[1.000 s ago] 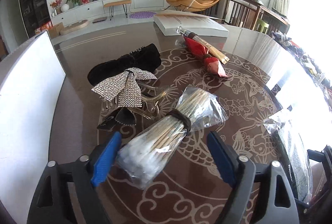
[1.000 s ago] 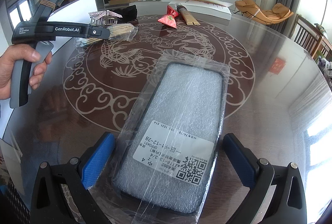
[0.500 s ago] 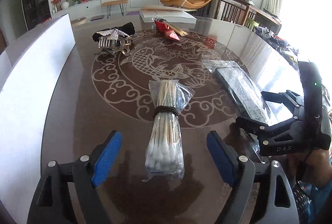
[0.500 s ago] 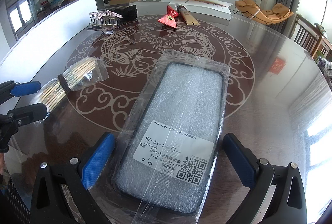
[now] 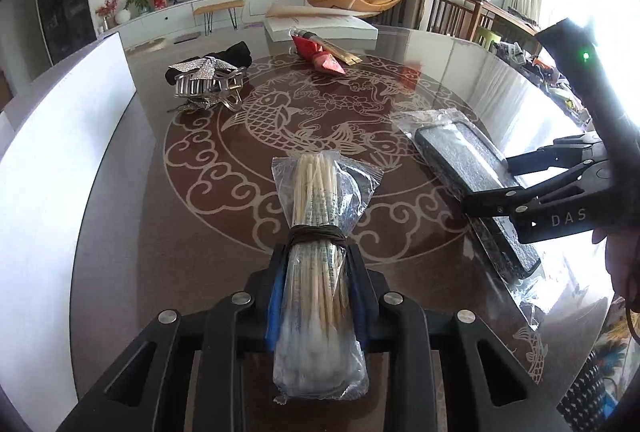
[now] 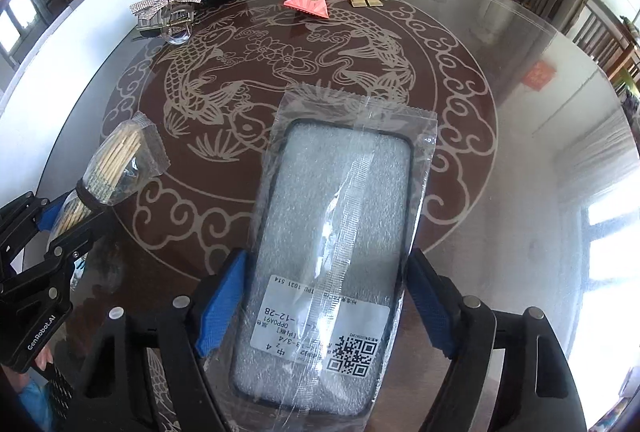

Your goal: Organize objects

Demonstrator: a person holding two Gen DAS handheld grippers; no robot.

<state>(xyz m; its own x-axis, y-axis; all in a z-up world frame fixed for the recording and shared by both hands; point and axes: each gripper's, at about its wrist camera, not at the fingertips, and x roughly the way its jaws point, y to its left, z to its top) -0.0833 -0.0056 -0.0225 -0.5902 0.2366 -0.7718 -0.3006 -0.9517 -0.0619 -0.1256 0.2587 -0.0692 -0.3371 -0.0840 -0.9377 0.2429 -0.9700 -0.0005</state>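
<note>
Clamped between the left gripper's (image 5: 316,296) blue pads is a bagged cotton swab bundle (image 5: 320,232). A packaged phone case (image 6: 332,252) is gripped by the right gripper (image 6: 324,304) over the table (image 6: 520,152). Farther off, a rhinestone hair claw (image 5: 208,82) and red packet (image 5: 320,58) are seen.

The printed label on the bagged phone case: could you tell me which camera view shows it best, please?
The right wrist view: the label faces the camera, its QR code and text plain, between the right gripper fingers closed on the phone case. The left wrist view shows the case only obliquely, with no label visible.
</note>
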